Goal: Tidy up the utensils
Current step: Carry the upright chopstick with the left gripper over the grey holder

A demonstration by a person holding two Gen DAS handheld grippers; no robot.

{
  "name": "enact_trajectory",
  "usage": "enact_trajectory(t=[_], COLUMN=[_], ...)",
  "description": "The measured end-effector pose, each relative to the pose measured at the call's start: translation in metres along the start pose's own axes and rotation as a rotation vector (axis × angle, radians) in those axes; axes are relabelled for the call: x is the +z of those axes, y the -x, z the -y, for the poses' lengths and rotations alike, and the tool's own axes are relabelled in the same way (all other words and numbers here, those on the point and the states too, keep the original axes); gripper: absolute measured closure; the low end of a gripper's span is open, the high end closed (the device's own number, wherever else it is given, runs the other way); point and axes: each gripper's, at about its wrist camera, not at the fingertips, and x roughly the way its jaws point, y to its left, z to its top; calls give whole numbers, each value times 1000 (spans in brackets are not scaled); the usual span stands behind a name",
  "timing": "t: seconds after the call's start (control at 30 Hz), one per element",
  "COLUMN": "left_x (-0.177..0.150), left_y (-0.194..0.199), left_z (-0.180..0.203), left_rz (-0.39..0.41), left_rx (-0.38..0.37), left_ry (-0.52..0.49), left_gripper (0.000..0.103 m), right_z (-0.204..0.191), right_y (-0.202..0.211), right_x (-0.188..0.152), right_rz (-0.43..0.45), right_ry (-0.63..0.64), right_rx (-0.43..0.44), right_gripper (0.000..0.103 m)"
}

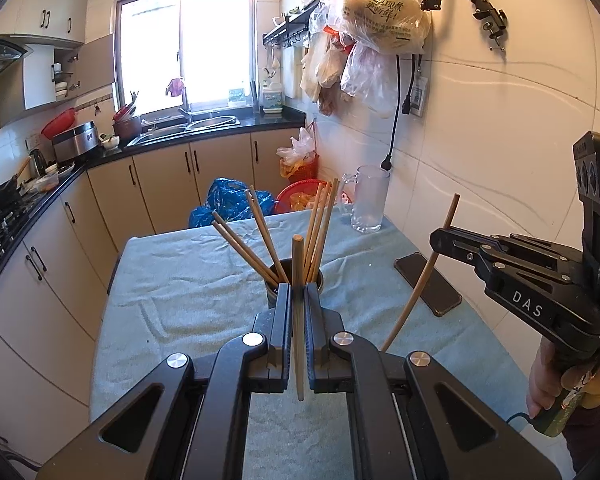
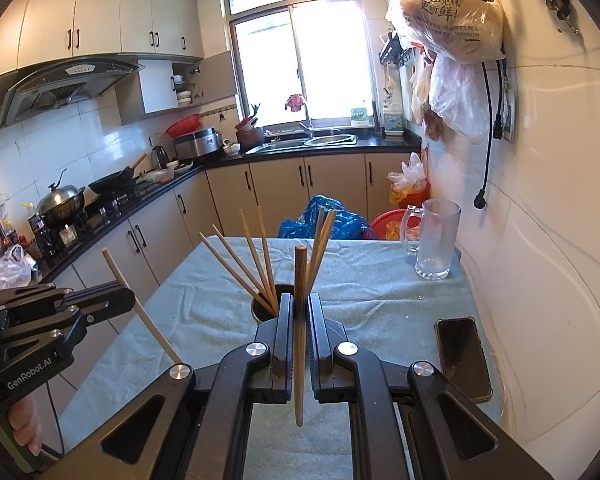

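A dark metal holder cup (image 1: 320, 280) stands mid-table with several wooden chopsticks (image 1: 260, 228) fanned out of it. My left gripper (image 1: 298, 292) is shut on one upright chopstick (image 1: 298, 264), just in front of the cup. My right gripper (image 1: 436, 240) is shut on another chopstick (image 1: 420, 280), held tilted above the table's right side. In the right wrist view my right gripper (image 2: 300, 304) holds its chopstick (image 2: 300, 272) upright before the cup (image 2: 260, 308), and the left gripper (image 2: 128, 296) holds its chopstick (image 2: 152, 328) at the left.
The table carries a pale green towel (image 1: 188, 292). A black phone (image 1: 428, 280) lies at the right near the wall. A clear glass mug (image 1: 368, 200) stands at the far right corner. Kitchen counters, a stove and bins lie beyond.
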Motion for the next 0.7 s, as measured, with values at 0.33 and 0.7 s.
enact_trajectory(t=[0.33,0.7], left_x=[16,55], left_y=[-2,5], left_z=[-5,-15], left_rz=[16,90], left_rx=[-13,-8], left_ry=[2,4], left_gripper=[98,98], right_z=[-2,4], right_y=[-2,-7], right_x=[13,40], right_rz=[17,57], right_ry=[-3,-30], right_rx=[7,17], right_gripper=[96,96])
